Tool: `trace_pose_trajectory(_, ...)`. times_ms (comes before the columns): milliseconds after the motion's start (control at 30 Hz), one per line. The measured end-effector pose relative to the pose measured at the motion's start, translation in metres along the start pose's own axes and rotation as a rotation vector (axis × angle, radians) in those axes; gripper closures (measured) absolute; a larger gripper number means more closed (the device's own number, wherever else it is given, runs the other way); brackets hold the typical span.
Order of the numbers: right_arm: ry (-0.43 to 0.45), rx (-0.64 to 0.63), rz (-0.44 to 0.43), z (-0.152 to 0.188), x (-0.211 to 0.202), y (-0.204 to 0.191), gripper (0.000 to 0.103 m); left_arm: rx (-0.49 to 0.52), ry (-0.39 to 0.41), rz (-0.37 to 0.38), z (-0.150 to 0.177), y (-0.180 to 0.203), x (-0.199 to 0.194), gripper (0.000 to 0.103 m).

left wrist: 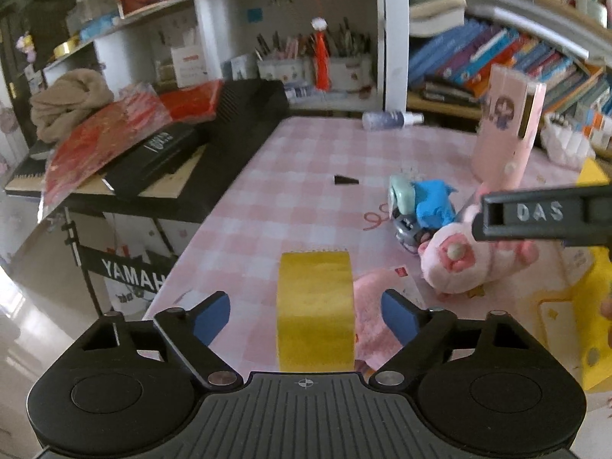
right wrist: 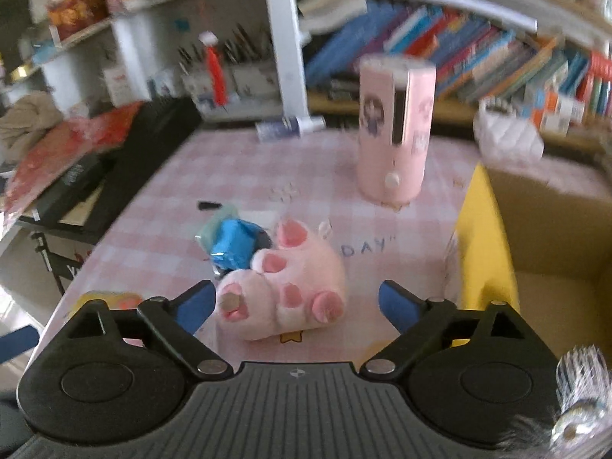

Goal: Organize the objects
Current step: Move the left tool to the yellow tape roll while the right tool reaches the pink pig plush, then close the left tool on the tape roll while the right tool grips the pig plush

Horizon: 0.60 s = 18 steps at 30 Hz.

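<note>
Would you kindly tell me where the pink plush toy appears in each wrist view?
Left wrist: pink plush toy at right of centre, partly behind the right gripper's black finger.
Right wrist: pink plush toy low centre, between the open jaws.
Shared landmark: tall pink canister, upright behind it.

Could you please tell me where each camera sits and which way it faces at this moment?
Left wrist: on the left gripper, facing across the pink checked table at an upright yellow tape roll between its open blue fingers.
Right wrist: on the right gripper, facing the pink plush toy; own open fingers show.
Shared: plush, pink cylinder, blue toy, bookshelf.
</note>
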State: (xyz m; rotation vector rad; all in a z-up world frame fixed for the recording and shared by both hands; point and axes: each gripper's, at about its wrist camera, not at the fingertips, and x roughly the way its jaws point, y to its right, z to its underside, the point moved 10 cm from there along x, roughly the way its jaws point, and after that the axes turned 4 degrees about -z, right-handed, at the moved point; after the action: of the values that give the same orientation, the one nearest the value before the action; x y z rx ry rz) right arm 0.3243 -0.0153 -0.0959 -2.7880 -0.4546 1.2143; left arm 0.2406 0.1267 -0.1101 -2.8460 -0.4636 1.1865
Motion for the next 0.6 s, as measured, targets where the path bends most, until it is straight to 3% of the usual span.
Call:
trace_pose_trajectory(167,-0.078,0.04,0.023,0.0,0.04,0.008,0.0,0.01,-0.013,0.02,-0.006,0.007,0.015,0.027)
trace_pose_trajectory(333,-0.11,0.135,-0.075,-0.002,0.065,0.004,0.0,0.012,-0.017,0.048,-0.013,0.016,0.02,0.041)
trace_pose_trajectory(367,-0.122,0.155,-0.093,-0.001,0.068,0.004,0.0,0.017,-0.012,0.053,-0.014,0.018,0.02,0.048)
trace_pose_trajectory(433,-0.135,0.185,-0.137,0.0,0.072,0.002,0.006,0.023,-0.005,0.084,-0.017,0.023,0.018,0.064)
trace_pose_trajectory(467,-0.138,0.193,-0.177,0.002,0.073,-0.001,0.019,0.028,-0.003,0.099,-0.017,0.026,0.016,0.064)
trace_pose_trajectory(600,-0.106,0.142,-0.15,-0.008,0.06,-0.001,0.031,0.015,0.0,0.127,-0.017,0.03,0.007,0.064)
